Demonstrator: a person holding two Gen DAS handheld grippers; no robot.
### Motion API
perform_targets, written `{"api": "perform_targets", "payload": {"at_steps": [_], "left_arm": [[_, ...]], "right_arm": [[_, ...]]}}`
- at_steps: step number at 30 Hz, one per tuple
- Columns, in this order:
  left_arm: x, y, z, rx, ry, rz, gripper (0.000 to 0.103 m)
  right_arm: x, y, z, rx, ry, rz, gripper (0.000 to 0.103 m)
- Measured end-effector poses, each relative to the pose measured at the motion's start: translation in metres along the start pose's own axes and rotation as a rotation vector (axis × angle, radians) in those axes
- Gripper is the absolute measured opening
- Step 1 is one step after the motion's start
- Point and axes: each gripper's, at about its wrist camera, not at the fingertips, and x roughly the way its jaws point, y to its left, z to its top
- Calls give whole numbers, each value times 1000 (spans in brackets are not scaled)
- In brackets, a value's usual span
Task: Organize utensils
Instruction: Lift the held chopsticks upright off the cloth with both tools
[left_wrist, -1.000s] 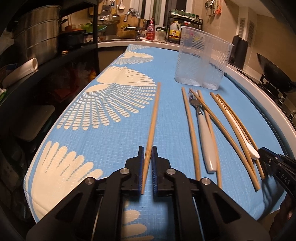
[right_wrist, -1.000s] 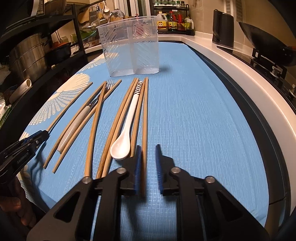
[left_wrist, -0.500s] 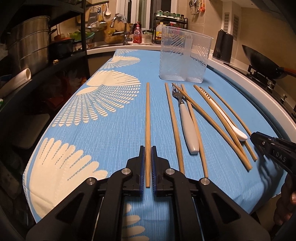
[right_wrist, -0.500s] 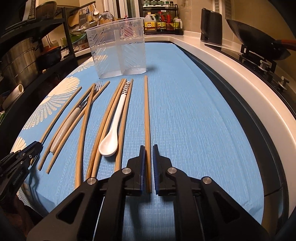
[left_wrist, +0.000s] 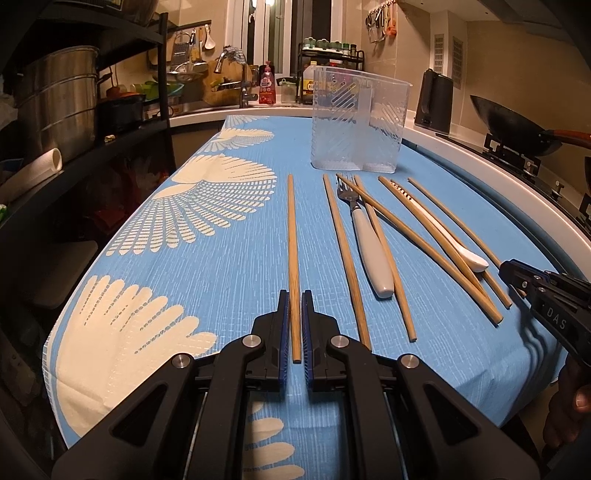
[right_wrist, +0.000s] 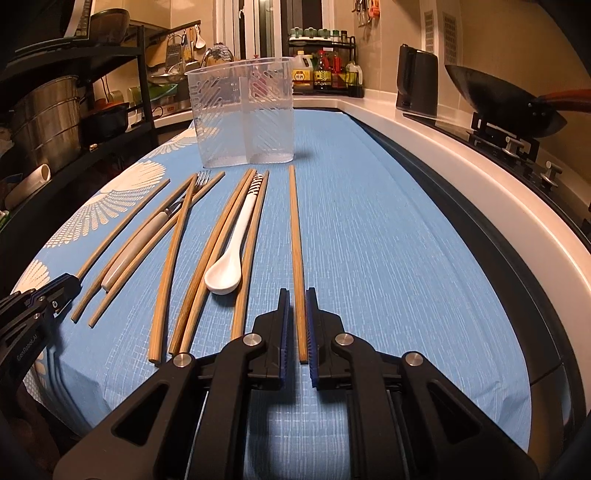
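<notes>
The left gripper (left_wrist: 294, 325) has its fingers (left_wrist: 282, 325) narrowed onto the near end of a chopstick (left_wrist: 293, 251); the blue pads sit against its sides, or just off them, and the stick runs straight ahead between them, lying along the blue table (left_wrist: 229, 266). Right of these fingers lie more chopsticks, a fork (left_wrist: 365, 240) with a pale handle crossed by one stick, and a white spoon (left_wrist: 448, 236) among others. Ahead and slightly right stands the clear holder (left_wrist: 358, 125), upright, just beyond the far tips of the utensils.

The right gripper (right_wrist: 297, 325) is a little wider: its fingers (right_wrist: 313, 328) flank the near end of the rightmost chopstick (right_wrist: 296, 243), with a thin gap on each side, more on the right; whether a pad touches it I cannot tell. This stick also lies on the table, pointing toward the holder (right_wrist: 242, 114). Left of these fingers are the spoon (right_wrist: 231, 258), bowl nearest, and the other sticks.
</notes>
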Motion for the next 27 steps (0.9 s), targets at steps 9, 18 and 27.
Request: {"api": "perform_targets", "payload": {"at_steps": [9, 18, 27], "left_arm": [[0, -2, -2, 13, -13, 10, 7], [-2, -4, -1, 20, -12, 18, 6], [-28, -2, 15, 31, -98, 55, 6]], "right_arm": [[-2, 3, -4, -3, -42, -12, 10], [-4, 4, -6, -20, -55, -5, 6], [-20, 1, 13, -37, -94, 3, 5]]}}
